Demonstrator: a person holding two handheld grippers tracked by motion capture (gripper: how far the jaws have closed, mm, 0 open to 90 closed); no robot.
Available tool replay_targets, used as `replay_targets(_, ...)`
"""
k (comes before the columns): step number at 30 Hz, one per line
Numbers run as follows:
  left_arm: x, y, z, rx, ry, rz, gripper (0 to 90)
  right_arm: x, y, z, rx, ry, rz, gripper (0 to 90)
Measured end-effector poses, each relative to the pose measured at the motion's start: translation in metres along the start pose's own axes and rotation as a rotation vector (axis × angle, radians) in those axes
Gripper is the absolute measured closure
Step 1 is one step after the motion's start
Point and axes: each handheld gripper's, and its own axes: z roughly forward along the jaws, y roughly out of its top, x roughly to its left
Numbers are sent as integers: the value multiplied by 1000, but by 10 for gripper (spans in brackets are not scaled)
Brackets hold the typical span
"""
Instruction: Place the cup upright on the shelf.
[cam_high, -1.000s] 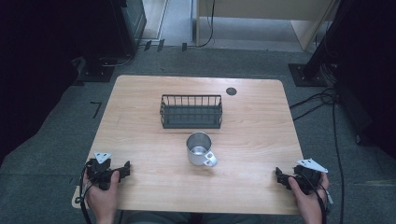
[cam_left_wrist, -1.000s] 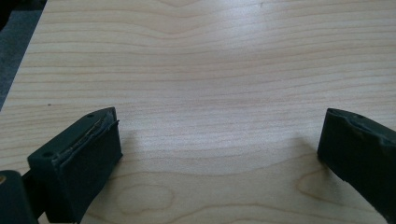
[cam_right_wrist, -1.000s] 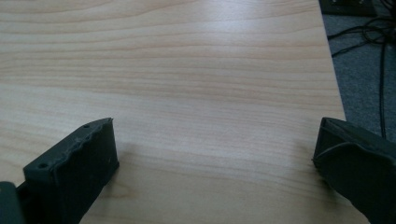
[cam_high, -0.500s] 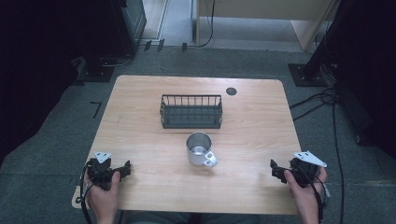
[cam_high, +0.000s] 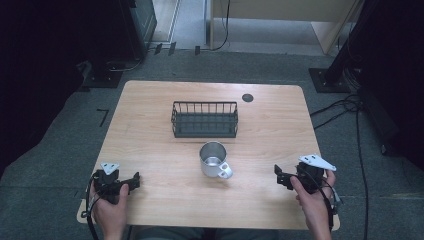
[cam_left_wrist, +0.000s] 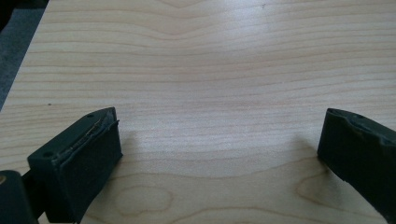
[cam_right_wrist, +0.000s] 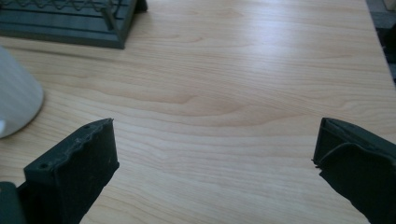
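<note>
- Holding both tongs low at the near edge of the counter (cam_high: 150, 125), I have the left tongs (cam_high: 134, 181) at the near-left corner and the right tongs (cam_high: 278, 176) at the near-right, each with its jaws spread wide and nothing between them.
- The left gripper view confirms it: bare wood between the two black pads. The right gripper view shows the same gap, with the mug's pale side at its left edge.
- The steel mug (cam_high: 214, 158) stands upright near the middle of the counter, mouth up, its handle (cam_high: 226, 173) sticking out toward the near-right.
- That is the relation I care about: the mug lies to the left and slightly far of the right tongs, and the handle points toward that side. The right tongs look nearer than the left, so I judge the right hand the natural one to go in.
- The wire basket (cam_high: 205, 120) sits just beyond the mug, its long axis running left to right, apart from the mug with a strip of wood between them.
- Room is generous: open counter on both sides of the mug and between it and my tongs. The basket's near wall is the one thing to clear if the mug is to be lifted over and in.
</note>
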Motion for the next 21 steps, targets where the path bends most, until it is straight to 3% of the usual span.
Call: replay_targets(21,0,0,0,-1,0,-1,0,52,22,15,-7,102,-73,0)
